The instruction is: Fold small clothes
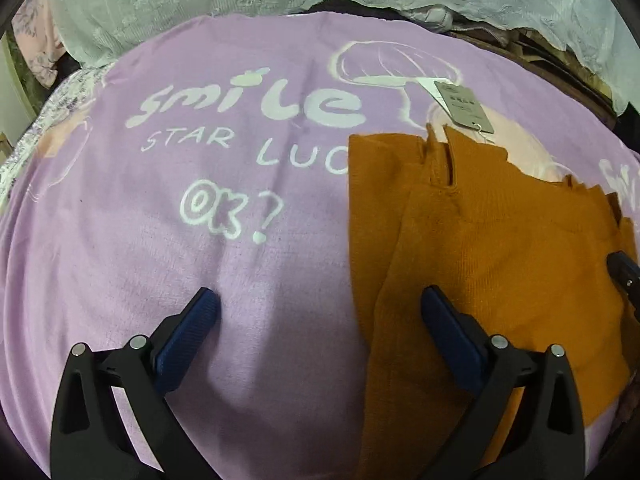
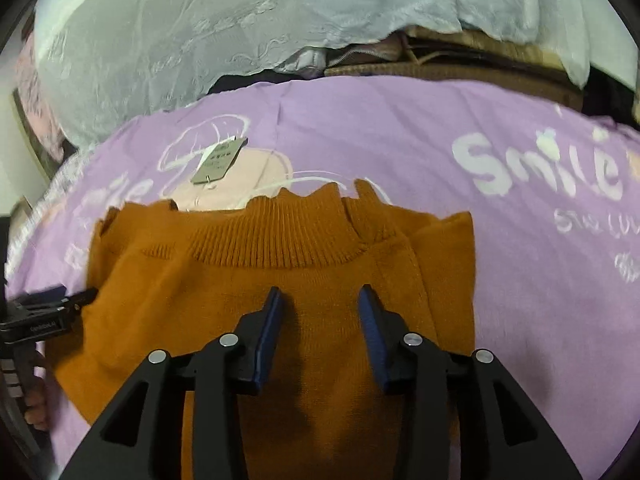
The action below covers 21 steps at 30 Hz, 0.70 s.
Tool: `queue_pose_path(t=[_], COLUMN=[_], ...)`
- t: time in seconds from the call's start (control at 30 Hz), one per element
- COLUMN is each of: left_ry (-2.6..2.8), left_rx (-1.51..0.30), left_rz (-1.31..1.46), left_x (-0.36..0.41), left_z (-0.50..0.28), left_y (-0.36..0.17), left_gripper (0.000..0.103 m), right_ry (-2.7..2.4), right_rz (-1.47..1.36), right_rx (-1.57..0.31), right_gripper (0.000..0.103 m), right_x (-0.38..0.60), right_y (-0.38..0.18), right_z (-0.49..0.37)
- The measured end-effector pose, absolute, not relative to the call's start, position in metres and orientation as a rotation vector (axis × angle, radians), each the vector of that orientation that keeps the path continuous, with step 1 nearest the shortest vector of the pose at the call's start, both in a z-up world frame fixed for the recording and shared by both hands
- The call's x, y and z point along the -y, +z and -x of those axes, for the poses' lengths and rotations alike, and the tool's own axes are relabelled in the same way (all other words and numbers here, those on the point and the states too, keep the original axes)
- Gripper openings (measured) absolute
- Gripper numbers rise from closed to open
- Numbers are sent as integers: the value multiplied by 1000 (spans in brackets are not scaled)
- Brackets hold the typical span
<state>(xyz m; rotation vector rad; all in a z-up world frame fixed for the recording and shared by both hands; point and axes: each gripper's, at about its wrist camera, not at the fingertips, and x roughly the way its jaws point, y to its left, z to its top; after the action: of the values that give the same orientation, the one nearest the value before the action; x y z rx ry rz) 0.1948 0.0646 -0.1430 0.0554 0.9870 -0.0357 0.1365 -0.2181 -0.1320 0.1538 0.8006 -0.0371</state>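
Lilac cloth (image 1: 168, 264) printed with white lettering covers the whole work surface, and its left part lies bare, wide room with only flat fabric on it. In the left wrist view the left gripper (image 1: 320, 300) hangs over this cloth with its blue-padded fingers (image 1: 188, 336) spread wide and nothing between them; the right finger sits over the left edge of the burnt-orange knitted sweater (image 1: 480, 264), while the left finger is over bare lilac. That left edge of the sweater runs nearly straight from the lettering toward the camera. A grey paper hang tag (image 1: 464, 108) lies on the cloth just beyond the scalloped neckline.

In the right wrist view the sweater (image 2: 224, 296) lies flat with its ribbed collar (image 2: 280, 248) away from the camera, and a sleeve is folded in along the right side, giving a straight vertical edge. The right gripper (image 2: 320, 304) hovers over the chest below the collar, its jaws partly apart, with no fabric pinched. The left gripper's tip (image 2: 60, 300) shows at the sweater's left edge, a person's hand below it. To the right of the sweater the lilac cloth is open again. Behind it all, pale lace fabric (image 2: 200, 32) bounds the far edge.
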Motion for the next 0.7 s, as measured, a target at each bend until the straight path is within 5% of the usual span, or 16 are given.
queue_pose_path(t=[0.27,0.47,0.7], left_ry=[-54,-14,-3], left_rx=[-985,-1038,-996], left_rz=[106,13,-28], left_x=[-82,-71,-56], left_z=[-205,-216,-208], left_y=[-109,-140,-109], left_gripper=[99,99,98], right_ry=[-37,-71,-67], right_rz=[-206,-288,-301], right_rx=[-784,-806,-783], right_gripper=[46,47,47], right_x=[222,246,247], right_y=[-114,-124,-113], right_z=[-121,-108,-108])
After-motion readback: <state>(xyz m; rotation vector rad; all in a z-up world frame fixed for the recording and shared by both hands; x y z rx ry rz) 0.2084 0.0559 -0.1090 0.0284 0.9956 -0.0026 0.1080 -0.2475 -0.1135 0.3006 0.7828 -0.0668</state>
